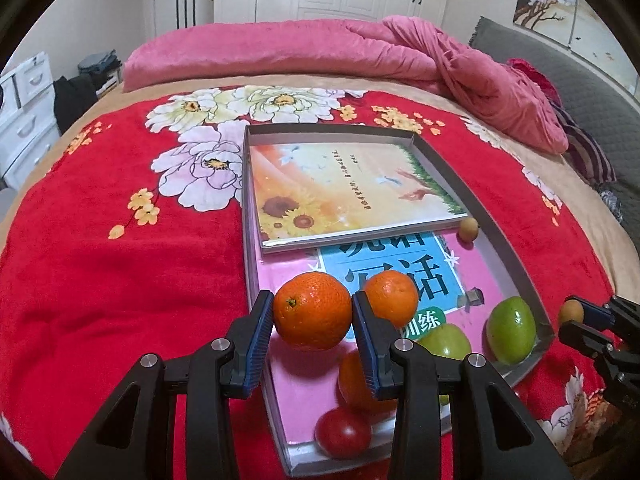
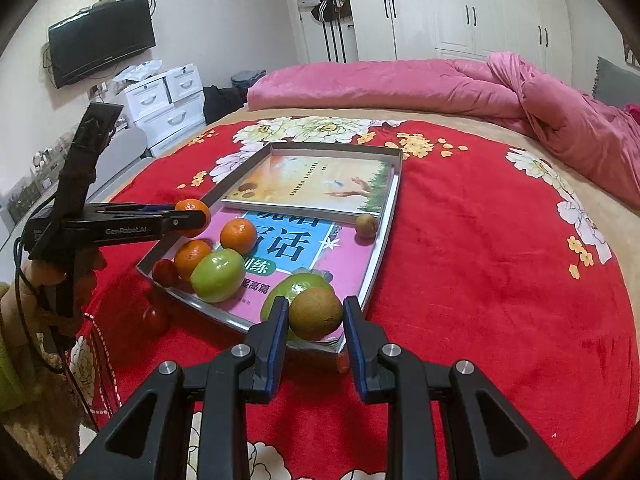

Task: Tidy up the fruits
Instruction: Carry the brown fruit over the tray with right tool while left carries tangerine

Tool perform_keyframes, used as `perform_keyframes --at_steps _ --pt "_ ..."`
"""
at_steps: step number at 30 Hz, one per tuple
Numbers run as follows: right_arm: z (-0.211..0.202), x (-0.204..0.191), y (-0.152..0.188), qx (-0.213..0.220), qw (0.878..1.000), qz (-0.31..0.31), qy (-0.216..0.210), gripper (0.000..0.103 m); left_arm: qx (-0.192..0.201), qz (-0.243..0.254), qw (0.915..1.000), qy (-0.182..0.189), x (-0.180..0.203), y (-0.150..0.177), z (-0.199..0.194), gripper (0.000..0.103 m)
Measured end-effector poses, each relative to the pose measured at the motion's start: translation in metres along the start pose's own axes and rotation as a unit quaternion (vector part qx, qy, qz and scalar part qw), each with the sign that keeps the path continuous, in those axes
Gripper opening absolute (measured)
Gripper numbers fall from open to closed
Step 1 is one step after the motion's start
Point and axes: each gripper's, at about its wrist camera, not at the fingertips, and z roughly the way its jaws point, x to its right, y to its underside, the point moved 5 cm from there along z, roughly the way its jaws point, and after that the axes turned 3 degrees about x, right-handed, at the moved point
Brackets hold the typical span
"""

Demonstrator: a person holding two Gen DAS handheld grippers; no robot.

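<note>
Orange mandarin (image 1: pixel 312 311) sits clamped in the left gripper (image 1: pixel 312 312) above a grey tray (image 1: pixel 516 276) of fruit on a red floral blanket (image 1: pixel 120 280), while the right gripper (image 2: pixel 315 314) pinches a brown fruit (image 2: pixel 315 313) over the tray's near corner.

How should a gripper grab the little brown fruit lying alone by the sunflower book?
Take the small brown fruit across its round middle, coming down from above. It sits in the tray, tucked between the sunflower book and the tray's side wall, so a sideways approach would probably bump one of them. Set the fingers along the free gap, not towards book or wall.
</note>
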Motion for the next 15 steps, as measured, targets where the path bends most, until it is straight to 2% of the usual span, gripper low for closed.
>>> perform_keyframes --at_steps 15 --pt "0.008 -0.002 0.003 -0.011 1.000 -0.020 0.008 0.028 -0.013 0.024 0.9996 0.009 0.009 0.005 0.011 0.041"
